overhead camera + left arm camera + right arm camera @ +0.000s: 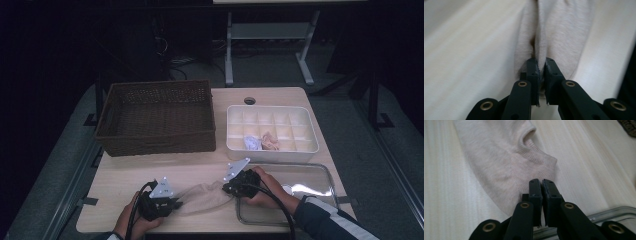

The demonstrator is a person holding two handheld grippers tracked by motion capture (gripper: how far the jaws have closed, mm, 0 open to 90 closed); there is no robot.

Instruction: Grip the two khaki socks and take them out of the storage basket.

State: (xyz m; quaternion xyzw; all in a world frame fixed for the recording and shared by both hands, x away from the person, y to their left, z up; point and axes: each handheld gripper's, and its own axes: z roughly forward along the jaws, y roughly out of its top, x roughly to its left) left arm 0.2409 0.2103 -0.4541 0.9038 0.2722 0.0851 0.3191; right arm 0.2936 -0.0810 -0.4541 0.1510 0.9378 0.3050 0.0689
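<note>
A beige sock [205, 196] lies stretched on the counter [130, 170] near its front edge, between the two hands. The left hand-held gripper [175, 204] grasps one end of the sock: in the left gripper view its jaws are pressed together on a fold of the knit fabric [554, 37], which rises in a ridge just above them. The right hand-held gripper [227, 189] is at the other end, by the ribbed cuff [534, 157]. In the right gripper view its jaws are almost together at the edge of the cuff, and it seems to pinch the fabric there, but the grip itself is hidden behind the jaws. The left hand [132, 222] and the right hand [265, 192], with a dark sleeve with white stripes [330, 220], come in from the bottom. Just right of the sock, under the right hand, is a clear tray [325, 175] with a shiny rim. Behind it stands a white organizer [235, 125] with many compartments; two of them in the front row hold a whitish bundle [252, 143] and a pinkish bundle [270, 141]. To the left of the organizer stands a brown wicker basket [155, 145].
</note>
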